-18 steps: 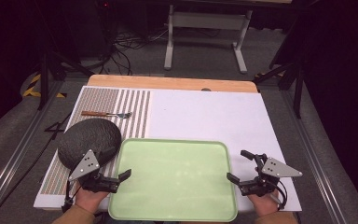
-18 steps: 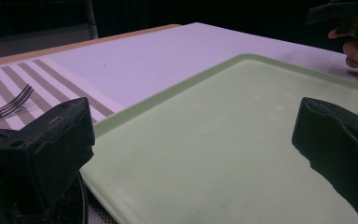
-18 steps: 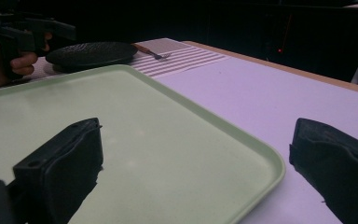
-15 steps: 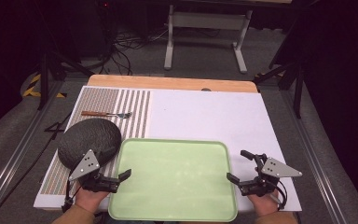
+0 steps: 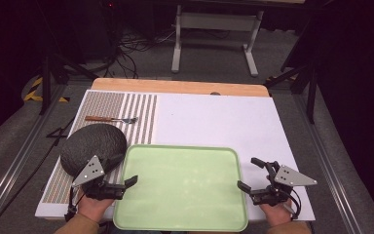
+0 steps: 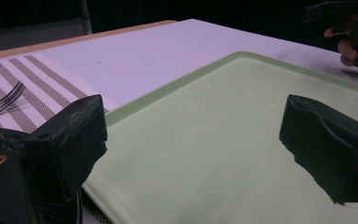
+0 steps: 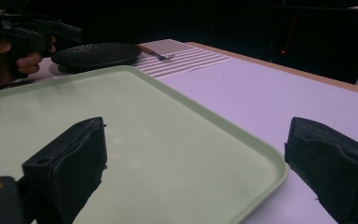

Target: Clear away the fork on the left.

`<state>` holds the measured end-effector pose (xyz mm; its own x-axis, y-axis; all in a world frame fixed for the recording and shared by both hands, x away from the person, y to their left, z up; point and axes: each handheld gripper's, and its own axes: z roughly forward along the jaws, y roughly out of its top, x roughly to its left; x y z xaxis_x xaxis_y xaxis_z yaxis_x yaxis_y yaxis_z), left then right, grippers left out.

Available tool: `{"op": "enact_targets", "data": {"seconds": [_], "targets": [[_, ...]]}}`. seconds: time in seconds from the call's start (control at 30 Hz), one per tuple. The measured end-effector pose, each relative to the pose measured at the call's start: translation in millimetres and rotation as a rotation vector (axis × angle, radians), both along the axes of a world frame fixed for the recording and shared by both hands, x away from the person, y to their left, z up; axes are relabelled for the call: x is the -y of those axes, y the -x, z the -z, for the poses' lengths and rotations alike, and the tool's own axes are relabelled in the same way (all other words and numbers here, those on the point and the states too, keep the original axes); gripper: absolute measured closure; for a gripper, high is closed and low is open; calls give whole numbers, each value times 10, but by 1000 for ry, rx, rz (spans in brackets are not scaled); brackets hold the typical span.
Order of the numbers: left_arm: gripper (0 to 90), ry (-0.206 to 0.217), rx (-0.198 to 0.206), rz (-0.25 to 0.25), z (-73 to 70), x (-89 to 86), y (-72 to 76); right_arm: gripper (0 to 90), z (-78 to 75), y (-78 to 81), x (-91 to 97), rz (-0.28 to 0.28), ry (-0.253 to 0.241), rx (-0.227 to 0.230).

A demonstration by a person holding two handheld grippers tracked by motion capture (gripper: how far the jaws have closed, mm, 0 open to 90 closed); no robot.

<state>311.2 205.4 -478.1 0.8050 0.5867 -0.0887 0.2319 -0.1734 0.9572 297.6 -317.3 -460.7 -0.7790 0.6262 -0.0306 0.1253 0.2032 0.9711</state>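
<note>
Right now I see both of my hands low at the near edge of the table, one at each side of the pale green tray. My left gripper sits at about 8 o'clock from the tray's centre, its jaws spread wide with nothing between them, reaching over the tray's left rim; in the left gripper view one jaw hangs outside the rim and the other above the tray floor. My left hand wraps the handle from below, forearm coming in from 6 o'clock. My right gripper sits at about 4 o'clock, jaws likewise wide apart and holding nothing; in the right gripper view they straddle the tray's right rim, one over the tray, one over the white mat. My right hand grips its handle, wrist level. A dark round plate lies at 10 o'clock, touching the tray's corner. A fork rests on the striped mat beyond it, at 11 o'clock.
</note>
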Motion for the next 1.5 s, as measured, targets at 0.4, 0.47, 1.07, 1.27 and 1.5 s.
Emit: {"op": "enact_targets", "data": {"seconds": [0.4,0.47,1.07,1.27,1.5], "targets": [[141,-52,28,58,-334,76,-50,64,12,-20,-15,-8,5,-19],[156,-69,25,74,-402,71,-69,66,15,-20,-21,-10,6,-19],[172,-262,133,86,-738,97,-197,83,22,-26,-19,-21,4,-26],[227,-444,160,106,-821,165,-232,92,16,-20,-18,-21,7,-22],[228,-631,209,70,-870,225,-268,95,15,-14,-18,-23,11,-18]]}}
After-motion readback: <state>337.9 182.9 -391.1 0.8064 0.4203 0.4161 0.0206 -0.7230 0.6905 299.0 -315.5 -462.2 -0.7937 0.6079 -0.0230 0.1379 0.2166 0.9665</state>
